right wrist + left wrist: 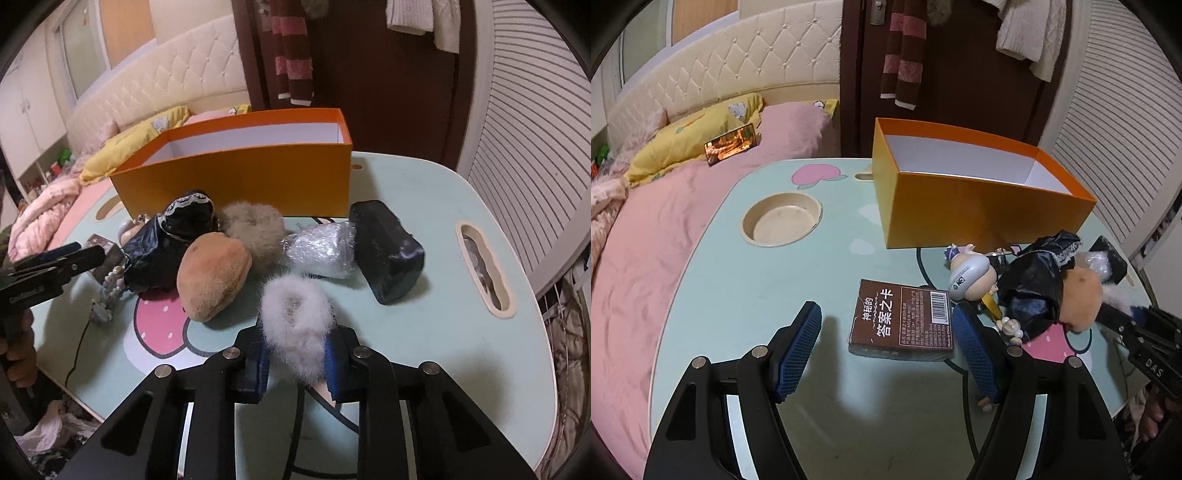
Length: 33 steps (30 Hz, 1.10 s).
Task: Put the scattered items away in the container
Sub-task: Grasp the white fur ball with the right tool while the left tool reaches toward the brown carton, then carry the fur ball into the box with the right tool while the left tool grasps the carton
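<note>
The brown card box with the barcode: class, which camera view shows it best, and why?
The left wrist view. There the brown card box lies flat between the open left gripper's fingers, printed face and barcode readable. The right wrist view shows only a dark corner of it behind the left gripper, at far left.

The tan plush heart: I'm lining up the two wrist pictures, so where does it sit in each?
Left wrist: tan plush heart at the right edge, behind the black bag, right of the brown card box.
Right wrist: left of centre, ahead of the white fur scrunchie.
Shared landmark: the orange box.
</note>
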{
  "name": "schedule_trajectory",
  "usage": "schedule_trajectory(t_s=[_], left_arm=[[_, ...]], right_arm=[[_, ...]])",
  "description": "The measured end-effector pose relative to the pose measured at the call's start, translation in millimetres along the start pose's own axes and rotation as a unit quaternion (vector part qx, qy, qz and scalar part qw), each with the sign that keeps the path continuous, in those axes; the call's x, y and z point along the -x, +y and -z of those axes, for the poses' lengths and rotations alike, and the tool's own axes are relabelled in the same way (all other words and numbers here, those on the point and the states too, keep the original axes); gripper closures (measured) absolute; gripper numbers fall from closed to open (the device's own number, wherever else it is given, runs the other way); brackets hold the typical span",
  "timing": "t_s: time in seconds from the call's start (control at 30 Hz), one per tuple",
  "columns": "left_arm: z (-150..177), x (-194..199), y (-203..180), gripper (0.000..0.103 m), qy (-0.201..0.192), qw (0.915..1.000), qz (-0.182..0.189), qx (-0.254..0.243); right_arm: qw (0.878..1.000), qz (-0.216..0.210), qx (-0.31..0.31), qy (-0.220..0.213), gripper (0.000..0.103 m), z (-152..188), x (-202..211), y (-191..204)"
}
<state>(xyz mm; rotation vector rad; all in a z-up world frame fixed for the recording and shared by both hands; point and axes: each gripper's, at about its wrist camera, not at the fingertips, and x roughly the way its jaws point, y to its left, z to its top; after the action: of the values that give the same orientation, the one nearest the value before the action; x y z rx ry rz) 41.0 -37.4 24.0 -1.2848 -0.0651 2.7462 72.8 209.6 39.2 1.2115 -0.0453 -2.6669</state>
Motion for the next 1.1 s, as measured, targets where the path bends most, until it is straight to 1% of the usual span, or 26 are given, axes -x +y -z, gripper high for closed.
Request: schedule_trajectory(t_s=[0.07,0.1,0.13,0.17,0.23,0.37,0.5,0.53,0.57,0.63,0.7,0.8,0.87,1.0,1.07,1.1], left_arm=[[0.3,-0.2,-0.4,0.030,-0.003,1.0000,0.000,-0.003],[0.5,-0.1,-0.7,0.032,-0.005,1.0000,0.000,-0.005],[0.7,0.2,-0.7,0.038,-0.007,0.9999,0.004,-0.006],[0.6,0.6,-1.0,0.041,-0.007,0.9999,0.008,-0.006],[0.7,1.4,-0.7,0.046,-0.007,0.9998,0.015,-0.005],[3.3,3.6,1.3,0.047,-0.014,0.9998,0.015,0.003],[6.6,6.8,3.8,0.048,-0.022,0.9996,0.016,0.009],[7.1,7.8,4.7,0.052,-0.024,0.9995,0.017,0.010],[7.5,9.6,6.0,0.060,-0.028,0.9994,0.019,0.011],[7.6,10.8,9.0,0.062,-0.027,0.9993,0.022,0.016],[7.2,9.6,11.8,0.062,-0.022,0.9991,0.029,0.021],[7.9,10.2,14.8,0.062,-0.026,0.9987,0.030,0.031],[7.8,9.0,14.1,0.050,-0.021,0.9989,0.031,0.028],[5.8,7.5,8.9,0.044,-0.013,0.9996,0.020,0.013],[4.2,4.3,5.3,0.034,-0.004,0.9998,0.017,0.004],[3.8,2.3,3.2,0.034,0.000,0.9999,0.013,0.000]], right_arm=[[1.000,-0.011,-0.004,-0.011,0.081,0.3,7.7,-2.5],[1.000,-0.020,-0.005,-0.017,0.081,-0.9,11.7,-3.2],[0.999,-0.029,-0.005,-0.024,0.081,-3.4,16.1,-3.5],[0.999,-0.036,-0.005,-0.031,0.081,-7.2,20.3,-3.1],[0.998,-0.042,0.002,-0.047,0.081,-18.4,27.0,-0.4],[0.995,-0.048,0.017,-0.080,0.081,-52.8,32.5,9.6],[0.996,-0.038,0.028,-0.082,0.081,-85.5,17.2,20.5],[0.996,-0.038,0.028,-0.078,0.081,-92.6,11.1,22.3],[0.996,-0.039,0.027,-0.072,0.081,-100.1,4.2,23.9],[0.997,-0.043,0.026,-0.059,0.081,-113.5,-10.5,26.7],[0.998,-0.039,0.024,-0.046,0.081,-122.3,-24.5,27.4],[0.999,-0.038,0.020,-0.030,0.081,-131.2,-41.6,26.9],[0.999,-0.036,0.016,-0.023,0.080,-133.6,-49.4,26.4],[0.999,-0.036,0.011,-0.015,0.080,-136.3,-58.6,25.9],[0.999,-0.036,0.008,-0.009,0.080,-138.0,-62.8,25.4],[0.999,-0.037,0.008,-0.005,0.080,-138.5,-64.6,25.4]])
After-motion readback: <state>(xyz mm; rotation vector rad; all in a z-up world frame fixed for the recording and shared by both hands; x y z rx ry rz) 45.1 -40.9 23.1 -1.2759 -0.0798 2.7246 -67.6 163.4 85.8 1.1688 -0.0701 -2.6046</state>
